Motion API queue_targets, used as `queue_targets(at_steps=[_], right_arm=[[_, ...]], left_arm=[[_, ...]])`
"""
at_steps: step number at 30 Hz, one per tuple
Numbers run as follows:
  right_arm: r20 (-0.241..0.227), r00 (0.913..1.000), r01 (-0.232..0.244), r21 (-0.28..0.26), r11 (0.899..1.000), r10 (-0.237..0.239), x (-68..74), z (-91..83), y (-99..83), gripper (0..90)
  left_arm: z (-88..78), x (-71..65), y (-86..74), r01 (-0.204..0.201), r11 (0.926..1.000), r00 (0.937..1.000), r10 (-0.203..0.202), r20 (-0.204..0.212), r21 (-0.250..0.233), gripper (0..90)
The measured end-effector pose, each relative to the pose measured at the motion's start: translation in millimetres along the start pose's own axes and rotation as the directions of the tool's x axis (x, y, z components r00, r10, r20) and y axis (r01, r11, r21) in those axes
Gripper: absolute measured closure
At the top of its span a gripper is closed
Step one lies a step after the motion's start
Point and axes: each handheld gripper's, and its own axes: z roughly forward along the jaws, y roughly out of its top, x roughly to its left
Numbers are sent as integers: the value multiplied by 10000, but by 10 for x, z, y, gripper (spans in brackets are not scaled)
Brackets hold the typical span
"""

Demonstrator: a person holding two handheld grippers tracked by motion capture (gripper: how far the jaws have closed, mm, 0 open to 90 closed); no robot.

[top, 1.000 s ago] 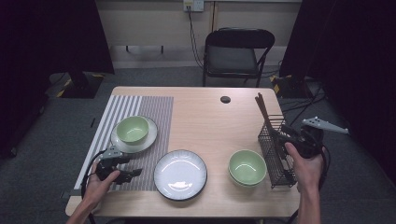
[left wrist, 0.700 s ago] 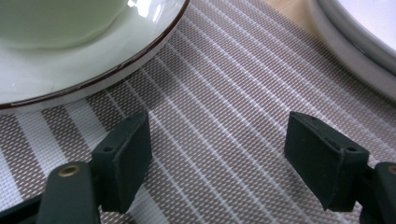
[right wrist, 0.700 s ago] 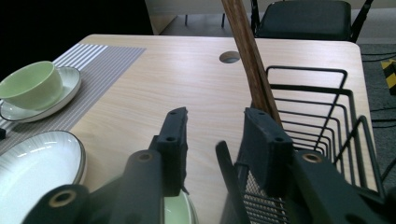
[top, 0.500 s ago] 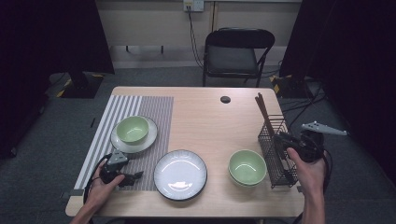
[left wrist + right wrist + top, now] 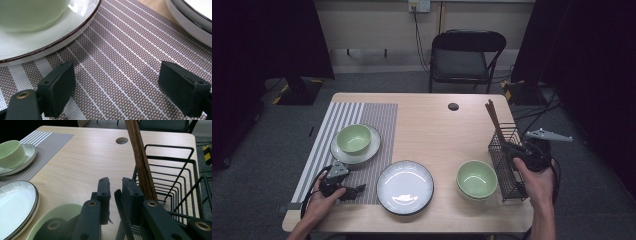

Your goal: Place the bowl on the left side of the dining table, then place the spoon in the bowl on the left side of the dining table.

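- My right hand-held gripper (image 5: 513,150) sits at the near-left edge of the wire basket (image 5: 507,176), at the right end of the table (image 5: 432,131).
- In the right gripper view, the right hand-held gripper (image 5: 116,192) has just been closing. Its jaws are down to a narrow slot, and a thin wire of the basket (image 5: 175,180) rises between them. I still see a gap on both sides of that wire, so I judge the pads are not pressing on it yet.
- The chopsticks (image 5: 493,117) stand in the basket, leaning away towards the far edge. In the right gripper view the chopsticks (image 5: 140,157) pass just outside the right-hand jaw, not between the jaws.
- To do this well, I would finish the squeeze squarely on the wire and keep the jaw clear of the chopsticks so they are not knocked over.
- The green bowl (image 5: 477,179) stands just beside the basket on the left. Any lift or slide should go away from it, and slowly, since a thin wire gives little to grip.
- My left hand-held gripper (image 5: 354,190) rests low on the striped mat (image 5: 377,120), between the bowl on its saucer (image 5: 354,138) and the white plate (image 5: 405,186).
- Its jaws have just been opening and now stand wide with only mat between them. I would leave that hand parked.
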Motion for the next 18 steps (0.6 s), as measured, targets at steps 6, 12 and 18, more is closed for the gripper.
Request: queue_targets(at_steps=[6,12,18], right_arm=[[125,9999,-61,121,9999,60,-16,11,6,774],[253,9997,67,287,9996,-74,-3,29,15,820],[169,9998,69,173,9998,-72,3,12,10,830]], left_arm=[[5,1,-2,40,10000,10000,-40,62,-30,136],[5,10,0,-30,10000,9999,30,134,-20,135],[7,14,0,-31,10000,9999,31,126,-55,134]])
